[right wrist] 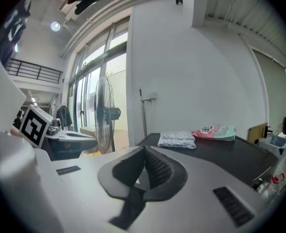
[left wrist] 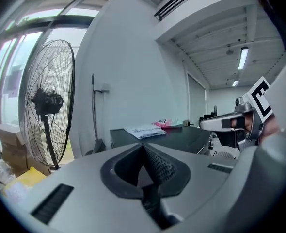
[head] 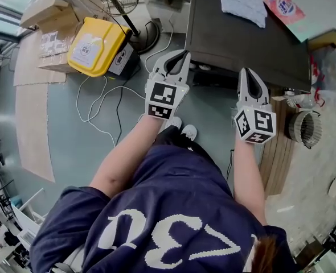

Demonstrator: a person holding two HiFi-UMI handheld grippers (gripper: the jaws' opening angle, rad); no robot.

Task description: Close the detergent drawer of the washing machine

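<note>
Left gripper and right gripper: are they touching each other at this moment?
Apart. The head view shows a wide strip of floor between the left gripper and the right gripper.

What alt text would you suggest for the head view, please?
Seen from above, a person in a navy top holds the left tool and right tool, both shut and empty, near the front edge of a dark-topped machine. A folded cloth and pink packet lie on it; a yellow box sits on the floor.

near half of the dark machine top [head: 236, 38] is bare, folded cloth [head: 243, 0] and pink pack [head: 282, 5] crowd its far end
</note>
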